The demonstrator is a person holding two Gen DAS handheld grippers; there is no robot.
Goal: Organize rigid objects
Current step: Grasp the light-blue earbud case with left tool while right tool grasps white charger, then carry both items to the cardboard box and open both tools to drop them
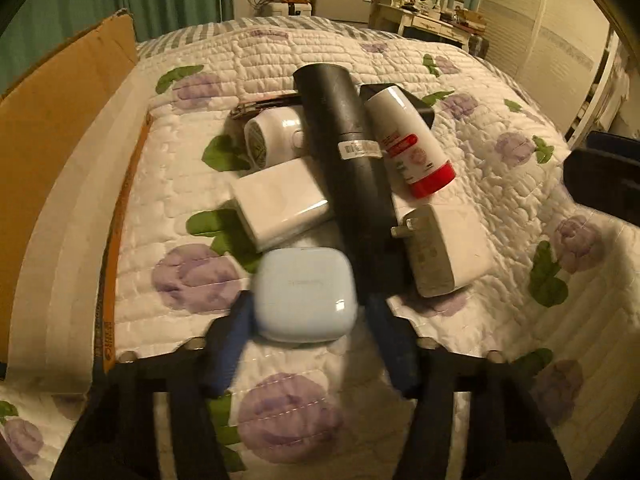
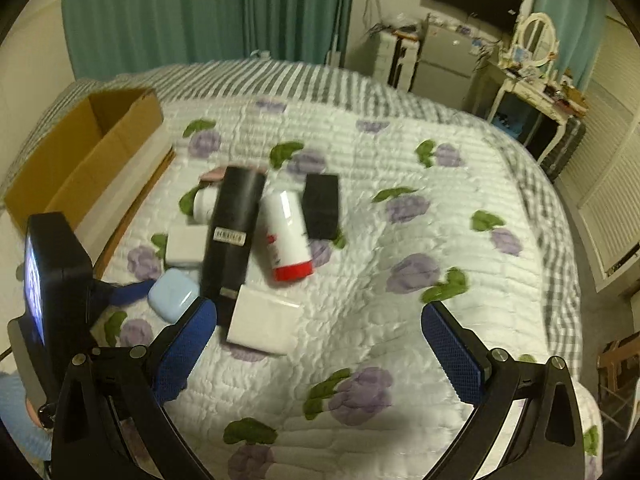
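Observation:
A pile of rigid objects lies on the quilted bed. A light blue earbud case [image 1: 305, 294] sits nearest, between the blue fingers of my left gripper [image 1: 308, 320], which closes around its sides. Behind it lie a long black tube [image 1: 346, 168], a white bottle with a red cap [image 1: 412, 142], a white charger with prongs [image 1: 444, 248], a white box [image 1: 280, 204] and a white lint shaver [image 1: 276, 136]. In the right wrist view my right gripper [image 2: 316, 340] is open and empty above the quilt, right of the pile; the blue case [image 2: 173, 295] shows there too.
An open cardboard box [image 2: 80, 160] stands on the bed's left side, also at the left wrist view's left edge [image 1: 60, 140]. A black box [image 2: 320, 206] lies behind the bottle. A dresser with a mirror [image 2: 532, 80] and a fridge stand beyond the bed.

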